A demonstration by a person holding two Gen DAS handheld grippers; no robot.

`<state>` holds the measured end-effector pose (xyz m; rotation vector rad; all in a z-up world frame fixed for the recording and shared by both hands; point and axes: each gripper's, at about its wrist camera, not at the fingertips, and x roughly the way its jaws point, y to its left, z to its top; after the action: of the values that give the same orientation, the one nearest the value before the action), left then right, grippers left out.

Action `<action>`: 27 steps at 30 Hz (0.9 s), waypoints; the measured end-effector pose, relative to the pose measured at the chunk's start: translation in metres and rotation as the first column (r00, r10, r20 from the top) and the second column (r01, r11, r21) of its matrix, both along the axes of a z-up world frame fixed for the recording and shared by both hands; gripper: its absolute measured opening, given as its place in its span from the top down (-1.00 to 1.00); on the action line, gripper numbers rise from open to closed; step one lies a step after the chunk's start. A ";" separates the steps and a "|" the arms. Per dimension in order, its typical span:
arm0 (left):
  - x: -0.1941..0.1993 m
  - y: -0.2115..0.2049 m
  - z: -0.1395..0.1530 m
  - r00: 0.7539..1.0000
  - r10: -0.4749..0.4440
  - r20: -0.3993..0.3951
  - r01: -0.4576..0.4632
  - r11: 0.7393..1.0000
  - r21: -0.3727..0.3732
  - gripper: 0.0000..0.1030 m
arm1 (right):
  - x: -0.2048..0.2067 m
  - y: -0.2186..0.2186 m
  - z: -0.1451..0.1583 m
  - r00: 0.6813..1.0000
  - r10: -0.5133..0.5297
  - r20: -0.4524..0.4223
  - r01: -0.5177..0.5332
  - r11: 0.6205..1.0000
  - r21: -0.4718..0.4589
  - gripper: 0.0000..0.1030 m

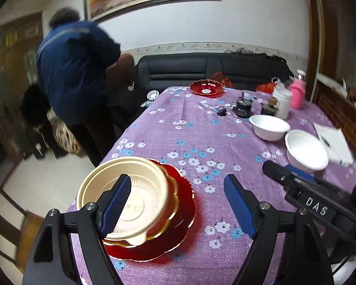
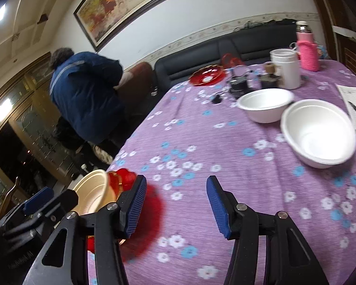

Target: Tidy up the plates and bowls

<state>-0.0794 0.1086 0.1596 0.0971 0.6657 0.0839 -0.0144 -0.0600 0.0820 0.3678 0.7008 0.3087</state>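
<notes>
A cream plastic bowl (image 1: 130, 190) rests on a stack of red, gold-rimmed plates (image 1: 180, 216) at the near left corner of the purple flowered table (image 1: 201, 130). My left gripper (image 1: 178, 204) is open beside it: its left finger stands in front of the bowl and its right finger over bare cloth. Two white bowls (image 2: 263, 104) (image 2: 318, 130) sit side by side at the right. A red dish (image 2: 206, 74) lies at the far edge. My right gripper (image 2: 176, 206) is open above the cloth, with the red plates (image 2: 152, 213) and cream bowl (image 2: 92, 194) at its left.
A white jar (image 2: 286, 68), a pink-sleeved bottle (image 2: 308, 47) and small dark items (image 2: 239, 83) crowd the far right. Papers with a pen (image 2: 353, 104) lie at the right edge. A person in blue (image 2: 83, 95) bends over beside a black sofa (image 2: 225, 47).
</notes>
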 end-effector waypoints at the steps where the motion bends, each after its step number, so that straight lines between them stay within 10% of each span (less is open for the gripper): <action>1: -0.001 -0.008 -0.001 1.000 -0.004 0.009 0.004 1.000 0.029 -0.55 | -0.002 -0.006 -0.001 1.000 -0.012 0.000 0.012 1.000 0.001 -0.15; 27: 0.007 -0.057 -0.021 0.996 -0.063 -0.071 0.071 0.989 0.131 -0.56 | -0.011 -0.085 -0.005 0.986 -0.167 0.015 0.167 0.986 0.001 -0.15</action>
<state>-0.0720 0.0517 0.1382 0.2519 0.7223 0.0606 -0.0251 -0.1448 0.0768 0.4216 0.6508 0.1520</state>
